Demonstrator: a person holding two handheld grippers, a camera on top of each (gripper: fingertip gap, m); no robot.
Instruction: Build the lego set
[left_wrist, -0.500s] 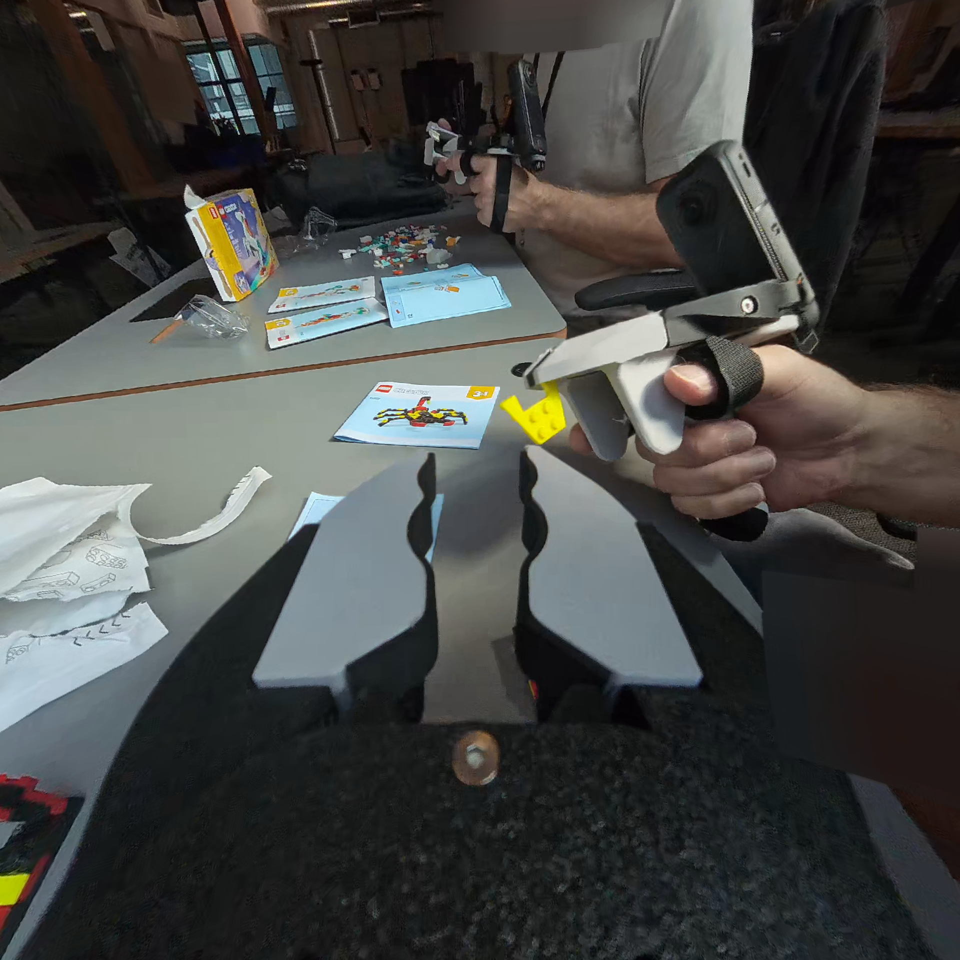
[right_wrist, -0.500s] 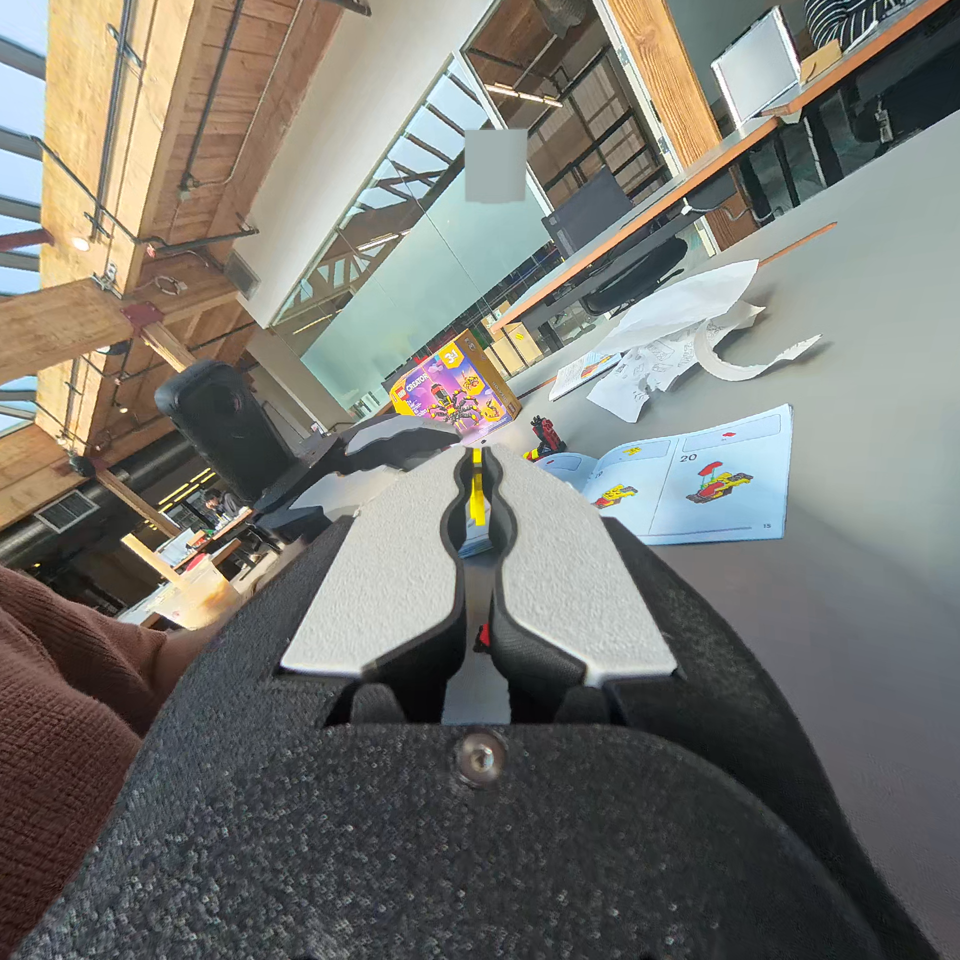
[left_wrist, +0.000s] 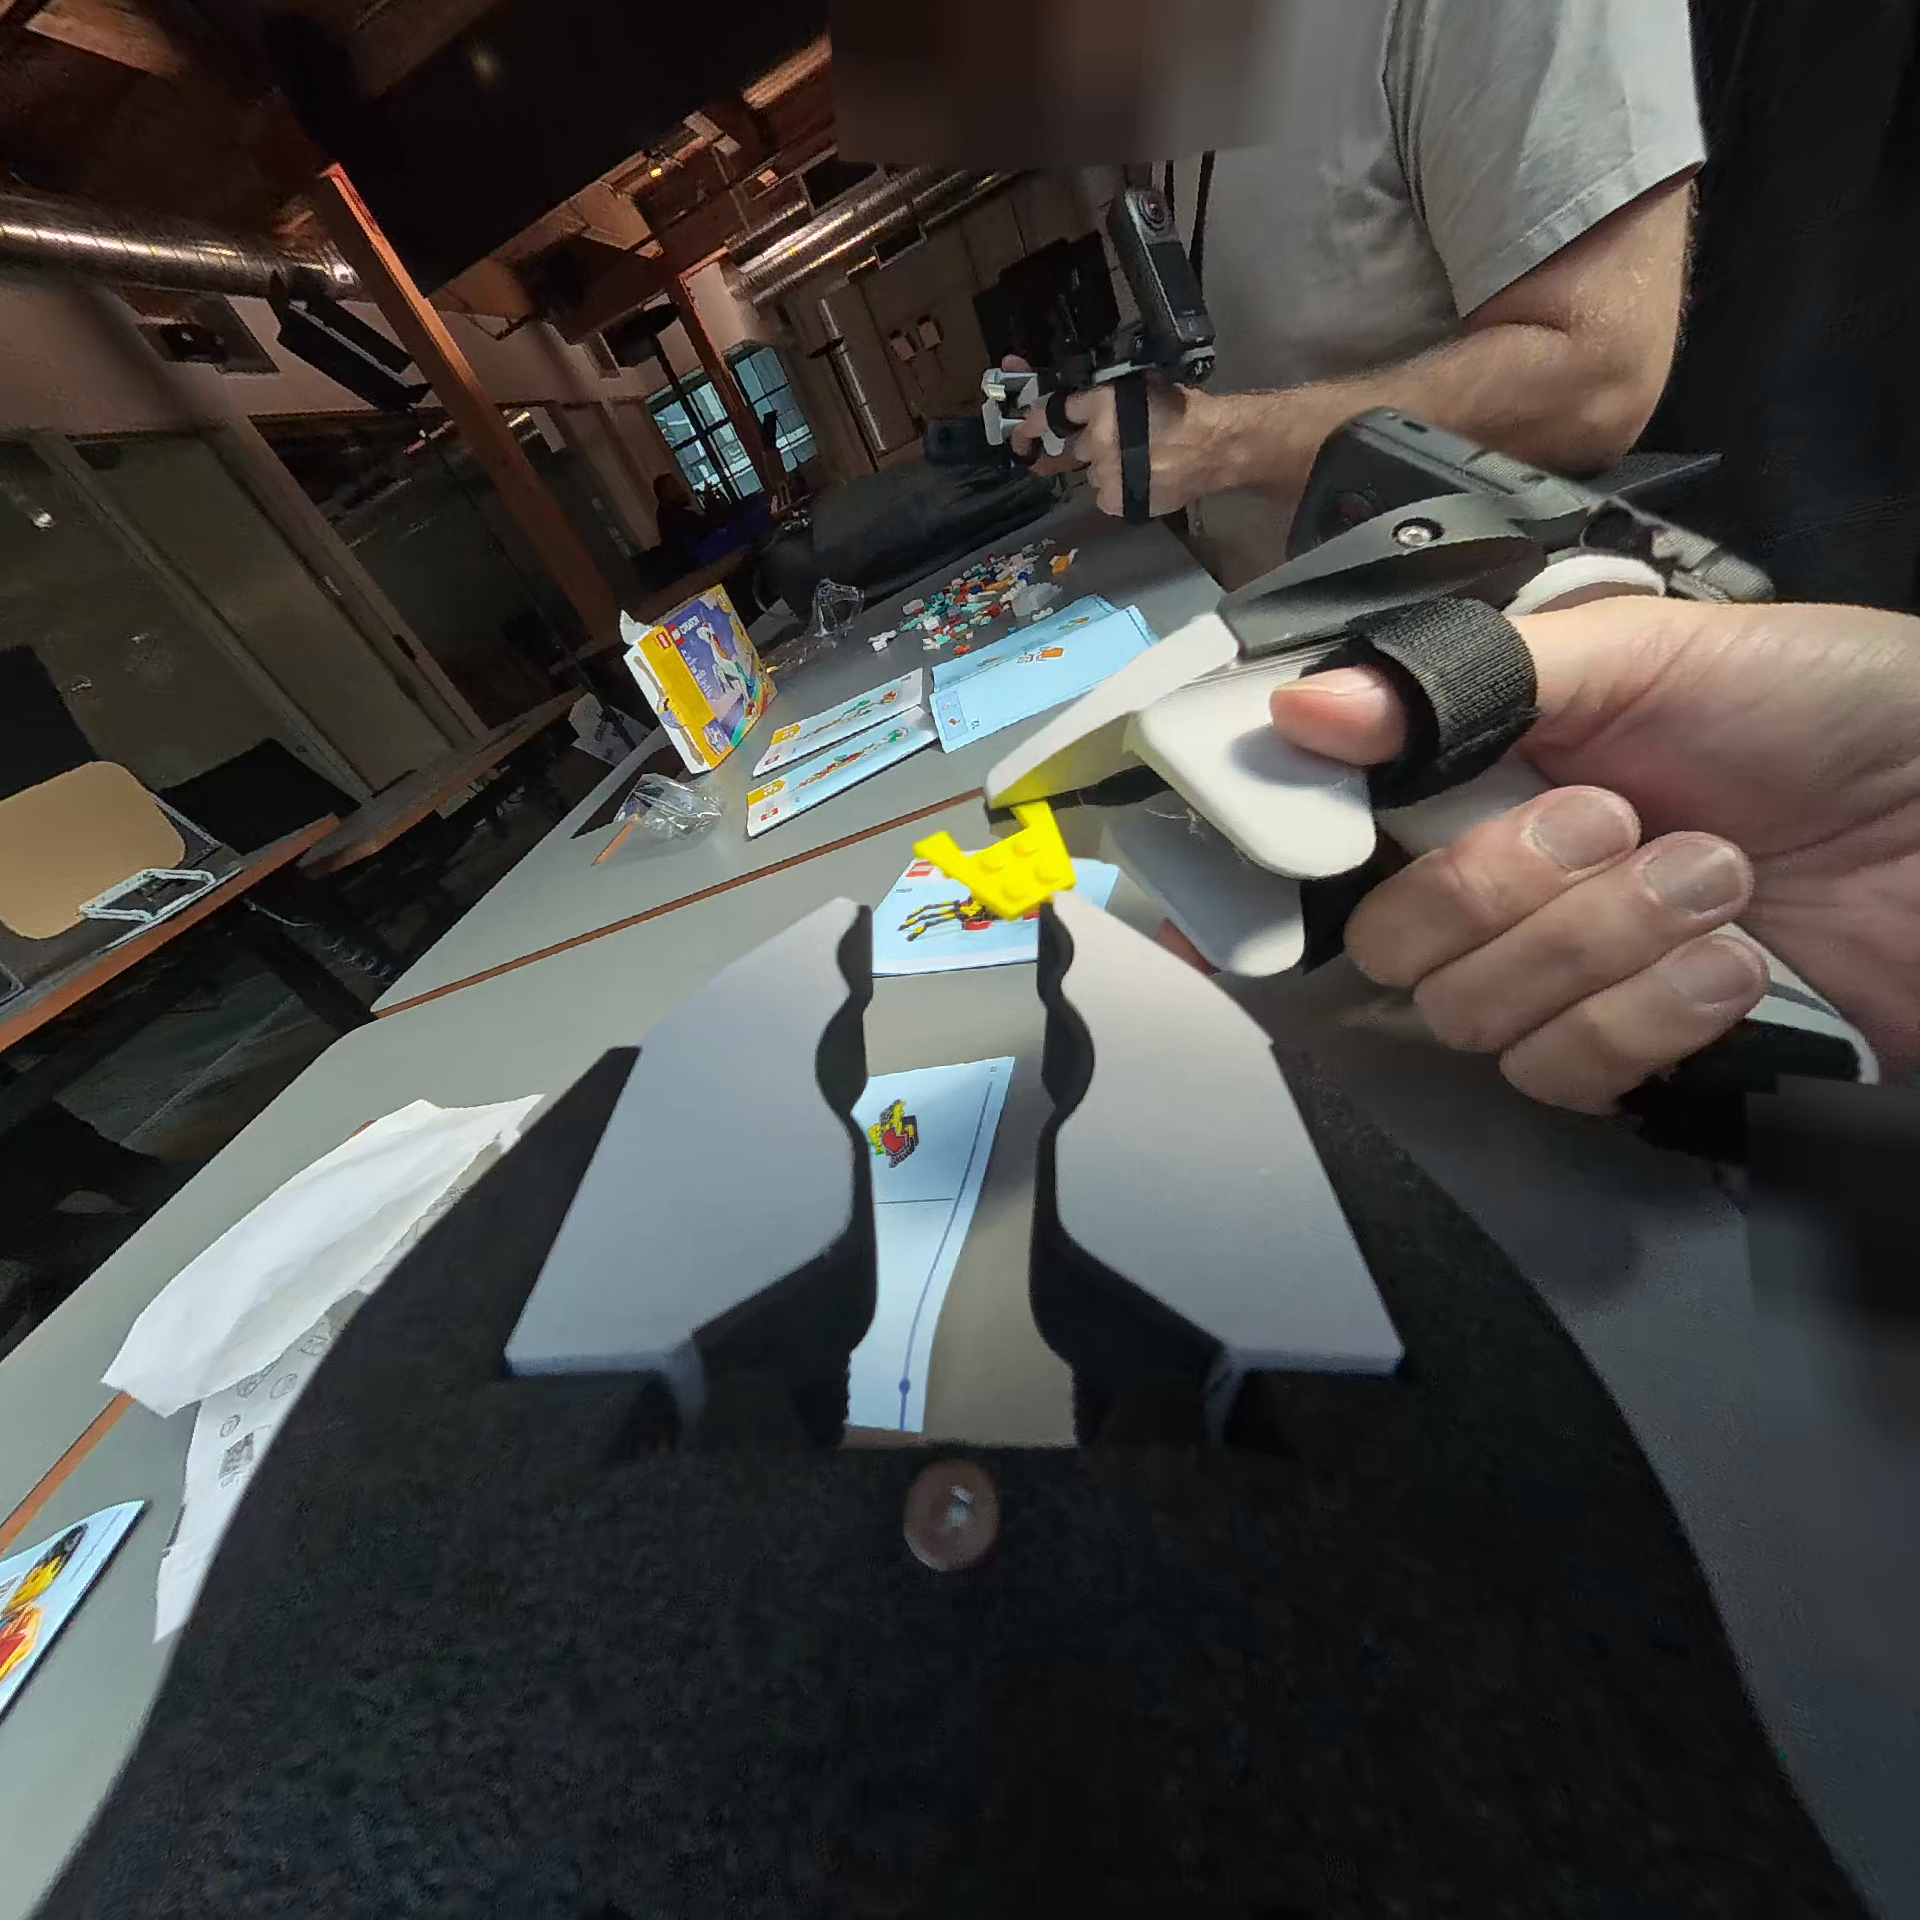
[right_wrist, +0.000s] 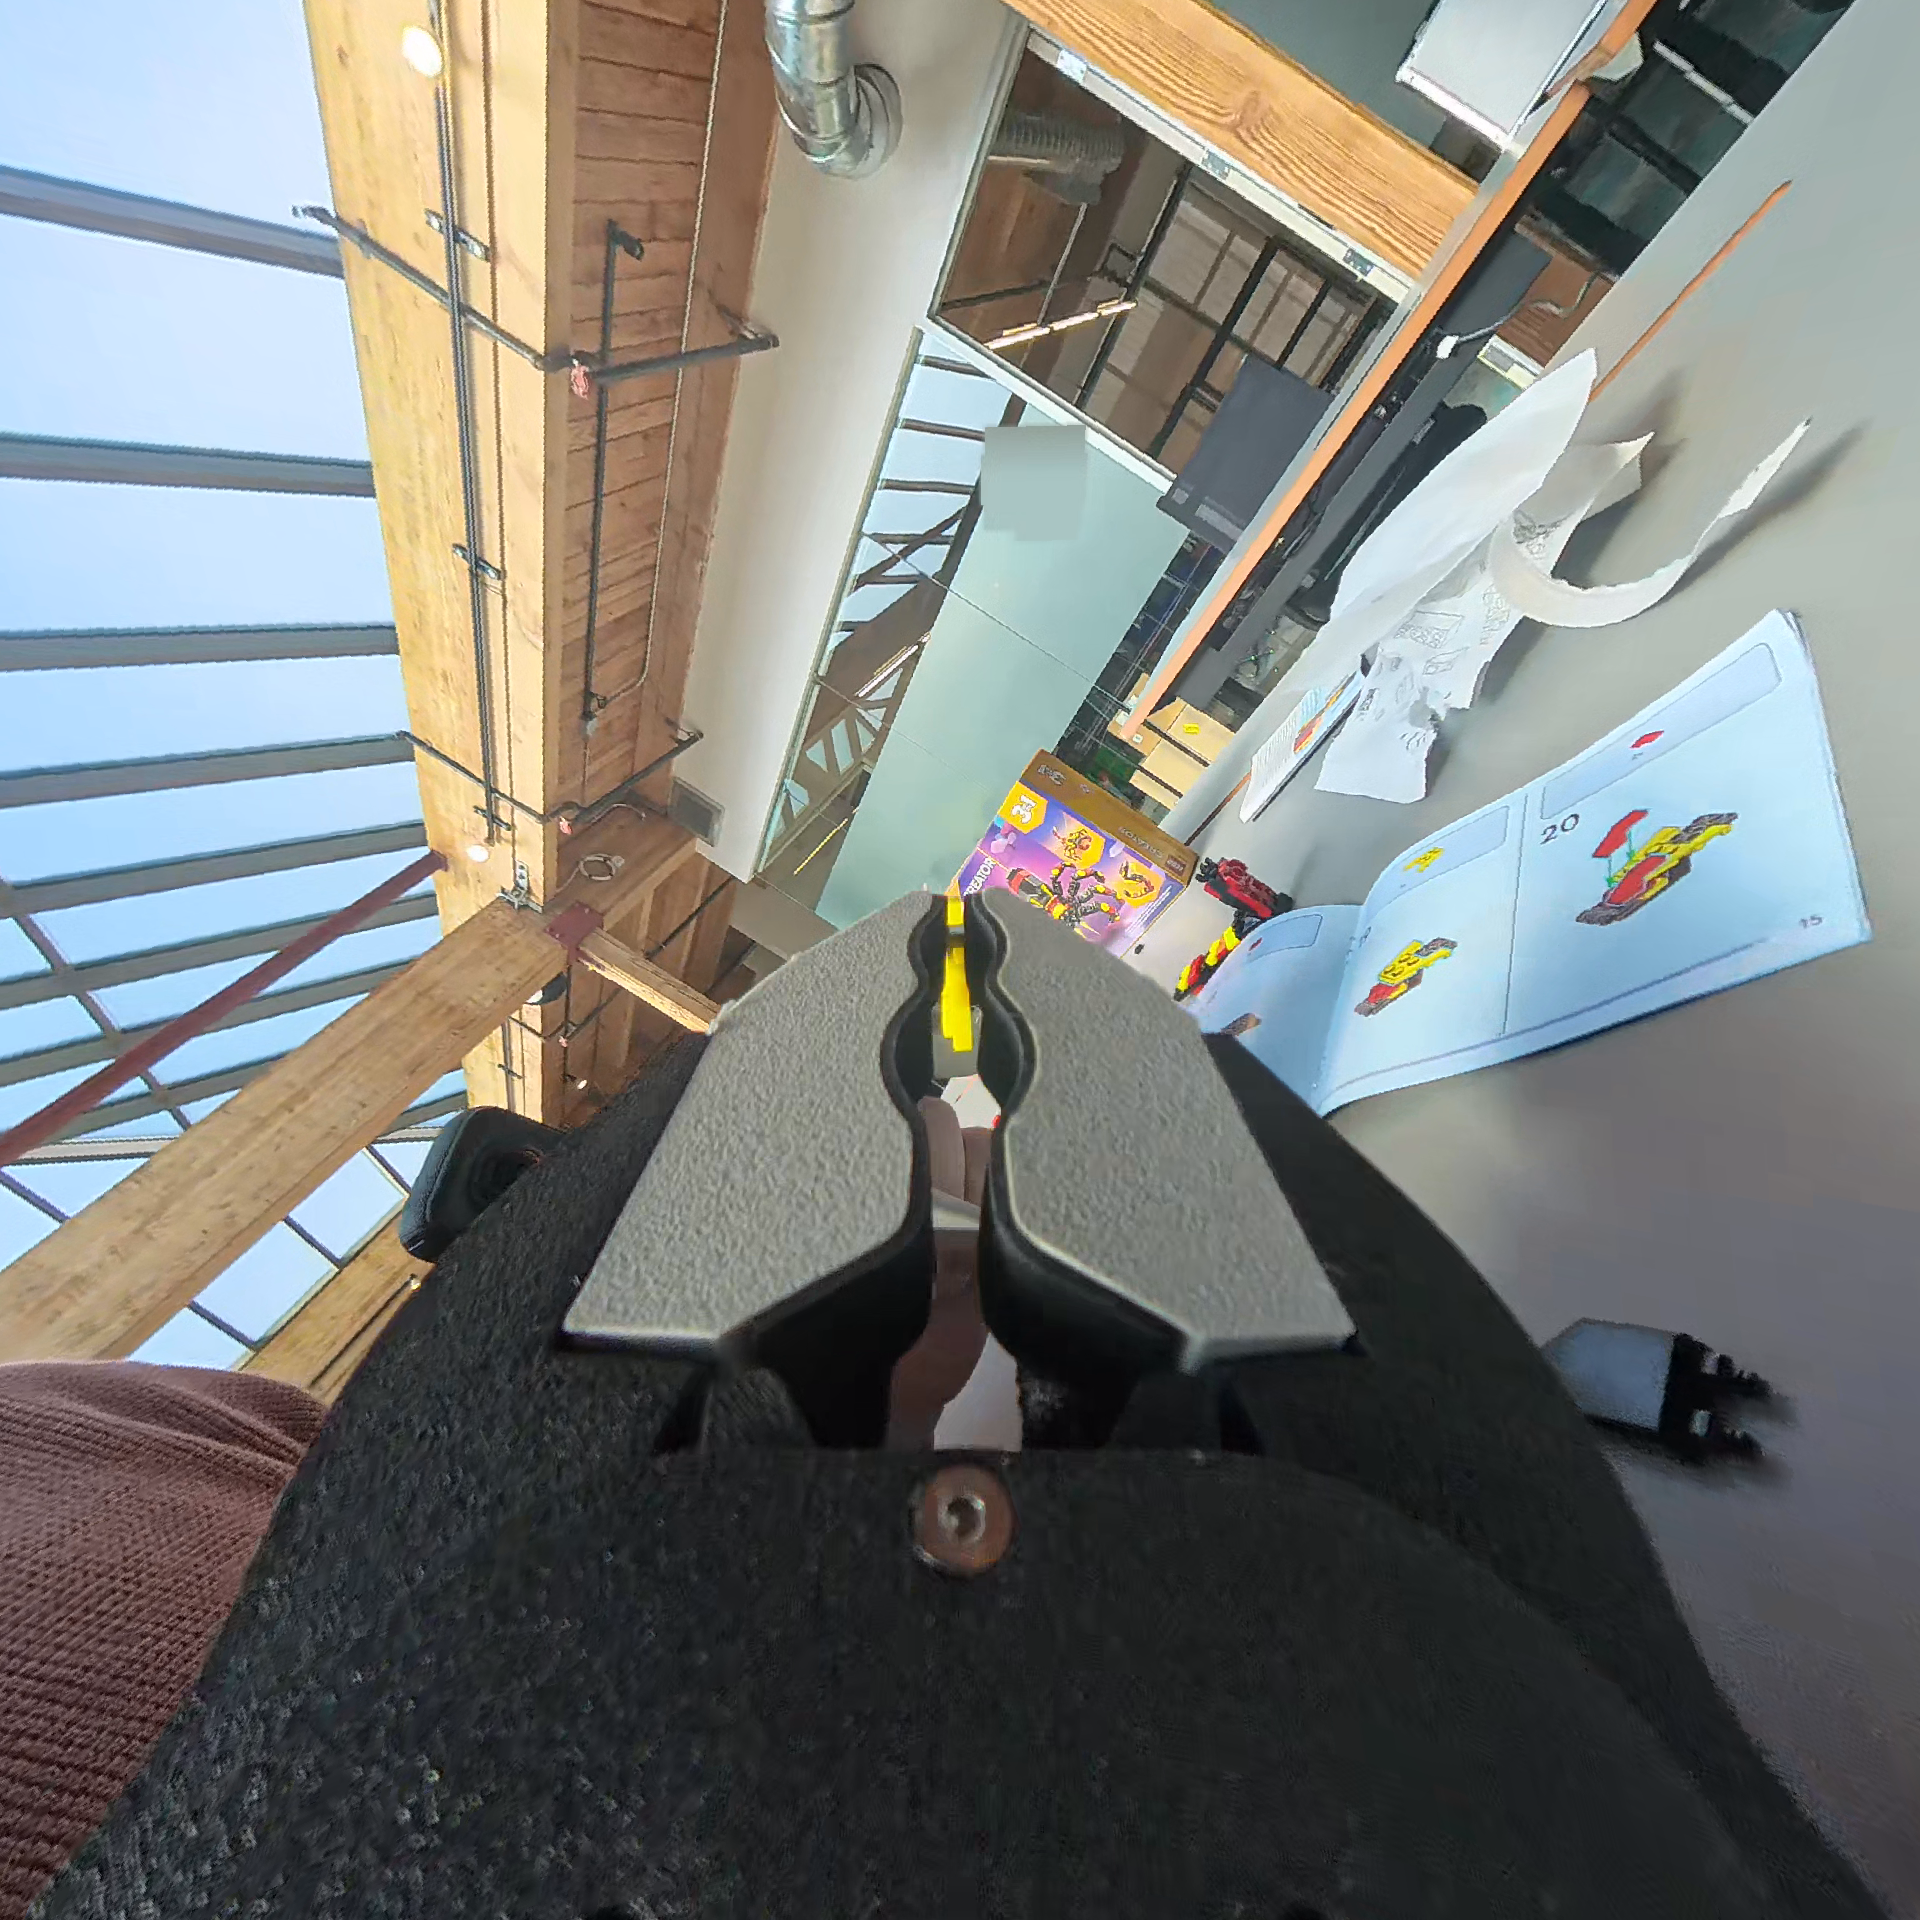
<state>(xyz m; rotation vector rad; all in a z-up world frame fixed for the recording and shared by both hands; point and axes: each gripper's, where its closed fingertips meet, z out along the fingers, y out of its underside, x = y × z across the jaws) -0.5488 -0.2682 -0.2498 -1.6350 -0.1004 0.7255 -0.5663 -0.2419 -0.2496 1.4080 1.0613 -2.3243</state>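
Note:
My right gripper (right_wrist: 963, 914) is shut on a thin yellow lego plate (right_wrist: 952, 987), seen edge-on between its fingers. In the left wrist view that same plate (left_wrist: 1003, 862) hangs from the right gripper's tips (left_wrist: 1013, 808), in the air just beyond my left fingertips. My left gripper (left_wrist: 951, 920) is open and empty, its right tip almost touching the plate. An open instruction booklet (right_wrist: 1621, 894) lies on the grey table (right_wrist: 1558, 1195); it also shows in the left wrist view (left_wrist: 935, 1174). A red and black partial build (right_wrist: 1242, 888) stands by the booklet.
A purple lego box (right_wrist: 1081, 862) stands behind the build. Torn white paper bags (left_wrist: 301, 1247) lie left on the table. A second booklet (left_wrist: 987, 925) lies farther off. On the far table another person (left_wrist: 1455, 208) holds grippers by loose bricks (left_wrist: 977, 597), booklets and a box (left_wrist: 698, 675).
The right gripper with the yellow plate has moved closer to my left fingertips and tilted. The left gripper has lifted and pitched up, still open.

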